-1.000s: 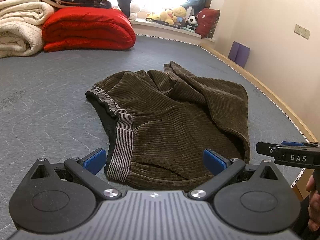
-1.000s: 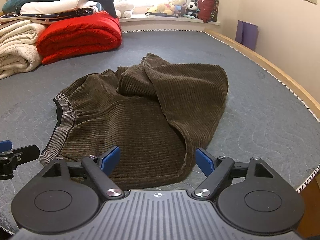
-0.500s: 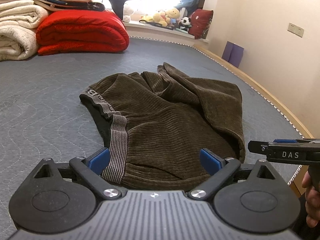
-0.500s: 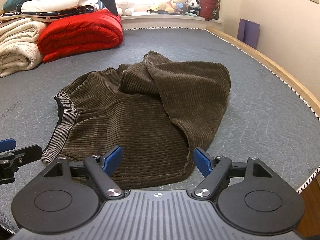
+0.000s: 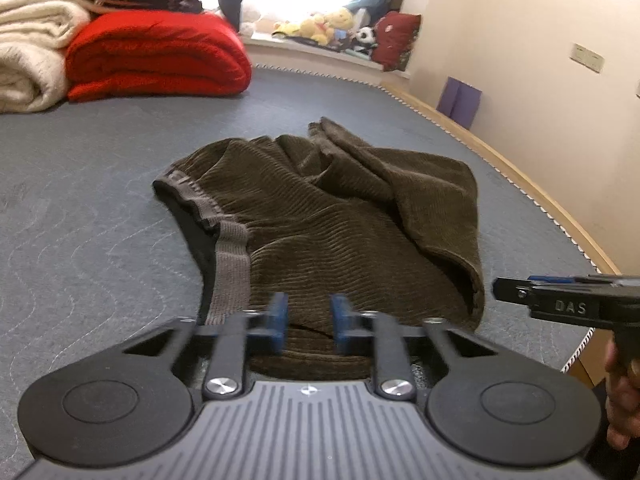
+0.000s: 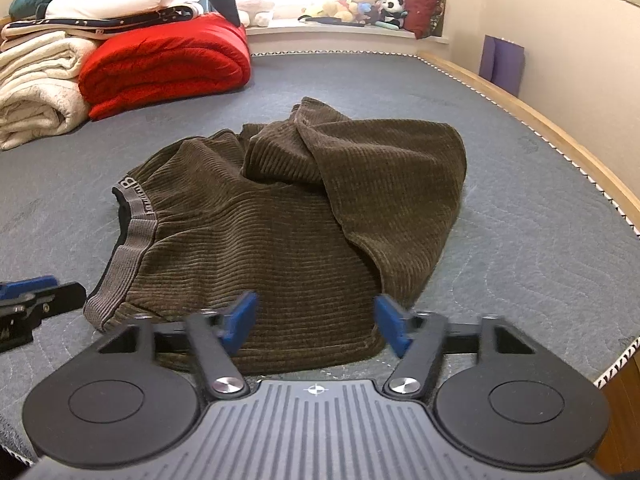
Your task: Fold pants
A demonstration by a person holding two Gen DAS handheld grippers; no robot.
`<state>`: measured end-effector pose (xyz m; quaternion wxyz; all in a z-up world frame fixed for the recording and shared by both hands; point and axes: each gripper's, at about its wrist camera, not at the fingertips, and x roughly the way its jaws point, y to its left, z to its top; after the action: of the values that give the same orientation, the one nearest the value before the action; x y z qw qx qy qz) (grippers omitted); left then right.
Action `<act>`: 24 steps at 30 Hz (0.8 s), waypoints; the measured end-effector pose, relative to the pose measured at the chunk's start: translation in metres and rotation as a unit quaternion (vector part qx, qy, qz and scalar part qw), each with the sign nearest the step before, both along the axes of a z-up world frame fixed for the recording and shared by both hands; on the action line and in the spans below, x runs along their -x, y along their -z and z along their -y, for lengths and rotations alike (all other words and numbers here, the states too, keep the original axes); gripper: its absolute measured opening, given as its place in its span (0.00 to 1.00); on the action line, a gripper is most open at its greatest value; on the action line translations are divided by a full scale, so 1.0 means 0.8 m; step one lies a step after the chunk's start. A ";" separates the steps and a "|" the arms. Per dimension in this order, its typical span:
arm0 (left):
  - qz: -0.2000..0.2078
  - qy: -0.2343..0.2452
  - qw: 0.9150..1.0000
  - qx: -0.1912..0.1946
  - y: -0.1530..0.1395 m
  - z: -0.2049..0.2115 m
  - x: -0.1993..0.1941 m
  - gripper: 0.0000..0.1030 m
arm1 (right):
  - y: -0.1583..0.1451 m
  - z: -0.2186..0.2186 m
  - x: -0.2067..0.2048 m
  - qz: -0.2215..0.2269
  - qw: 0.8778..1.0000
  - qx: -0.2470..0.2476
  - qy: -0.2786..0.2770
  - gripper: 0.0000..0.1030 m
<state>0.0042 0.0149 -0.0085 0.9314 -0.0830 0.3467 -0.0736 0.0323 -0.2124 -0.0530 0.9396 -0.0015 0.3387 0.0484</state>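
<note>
Open grey mattress (image 6: 520,240) around the pants (image 6: 300,220); folded blankets (image 6: 160,64) far back left.

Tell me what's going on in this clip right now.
A person holds a gripper in each hand over dark brown corduroy pants lying rumpled on a grey quilted mattress. Both grippers sit at the near edge of the pants. The left gripper is closing, fabric between its blue pads. The right gripper is closing too, still wide around the hem. No fold has been made yet.

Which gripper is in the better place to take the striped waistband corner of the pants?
Left. The left gripper, jaws closing over the pants, sits beside the waistband; the right gripper is near the leg hem.
</note>
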 end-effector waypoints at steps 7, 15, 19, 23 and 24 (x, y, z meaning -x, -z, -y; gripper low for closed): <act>-0.081 -0.032 0.994 0.062 -0.007 -0.074 -0.041 0.17 | -0.002 -0.017 0.004 0.011 0.999 0.008 -0.036 0.24; -0.093 0.010 0.992 0.079 0.012 -0.148 -0.122 0.17 | 0.002 -0.064 -0.001 -0.004 0.992 0.017 -0.124 0.24; -0.174 -0.035 0.964 0.198 0.066 -0.183 -0.160 0.20 | 0.015 -0.103 -0.008 -0.025 0.982 0.055 -0.178 0.26; -0.202 -0.027 0.951 0.233 0.090 -0.183 -0.188 0.40 | 0.027 -0.147 -0.017 -0.045 0.969 0.073 -0.232 0.34; -0.208 -0.033 0.948 0.240 0.096 -0.184 -0.194 0.41 | 0.030 -0.159 -0.017 -0.046 0.965 0.079 -0.247 0.37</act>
<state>0.1591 0.1621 -0.0856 0.7929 -0.3287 0.5023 -0.1052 0.0461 -0.0856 -0.0768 0.8786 -0.1569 0.3739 0.2523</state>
